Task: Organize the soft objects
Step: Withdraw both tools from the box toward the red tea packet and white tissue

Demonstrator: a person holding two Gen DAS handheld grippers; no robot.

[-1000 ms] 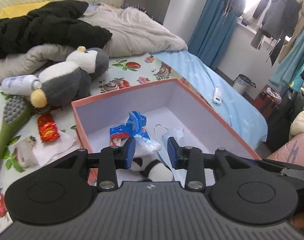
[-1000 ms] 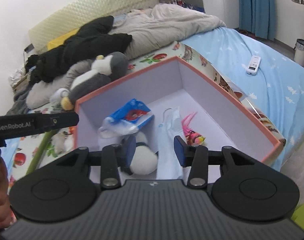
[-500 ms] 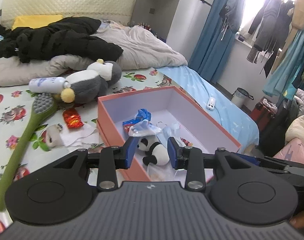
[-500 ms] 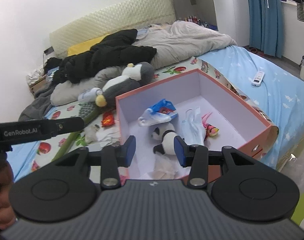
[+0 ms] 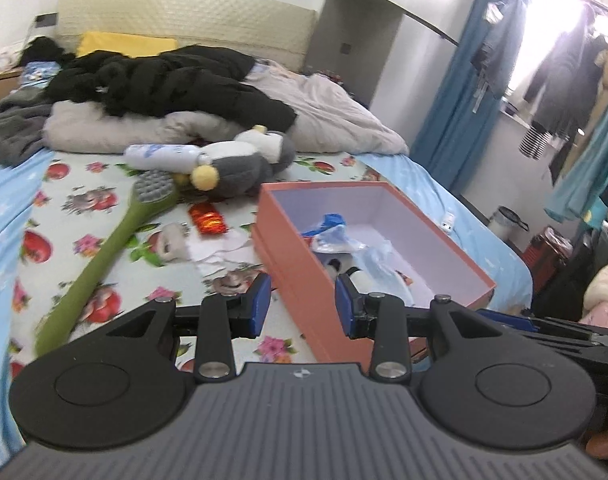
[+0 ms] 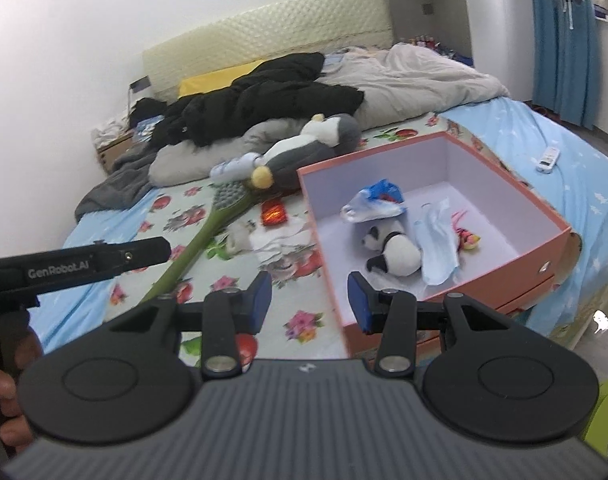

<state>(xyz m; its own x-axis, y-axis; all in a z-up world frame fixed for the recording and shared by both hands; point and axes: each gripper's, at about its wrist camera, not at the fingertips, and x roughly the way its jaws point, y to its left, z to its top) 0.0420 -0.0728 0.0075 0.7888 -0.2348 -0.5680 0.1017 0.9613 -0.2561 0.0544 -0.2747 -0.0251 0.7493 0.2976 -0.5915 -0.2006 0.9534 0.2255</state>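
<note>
An orange box (image 6: 552,240) with a pale lining sits on the bed; it also shows in the left wrist view (image 5: 300,256). Inside lie a panda plush (image 6: 392,250), a blue face mask (image 6: 438,244), a blue-and-white packet (image 6: 374,202) and a small pink toy (image 6: 466,236). A grey-and-white penguin plush (image 6: 308,148) lies on the bed behind the box, also seen in the left wrist view (image 5: 240,164). My left gripper (image 5: 300,306) is open and empty, held back above the box's near corner. My right gripper (image 6: 310,302) is open and empty, short of the box.
A green long-handled brush (image 6: 208,232), a red wrapper (image 6: 274,213), a white bottle (image 5: 162,156) and crumpled tissues (image 6: 276,240) lie on the flowered sheet. A black jacket (image 6: 264,96) and grey duvet (image 6: 408,76) are piled at the bed's head. A remote (image 6: 547,159) lies right.
Both grippers have pulled back and up from inside the box, so the whole box and more of the bed are in view. Both stay open and empty.
</note>
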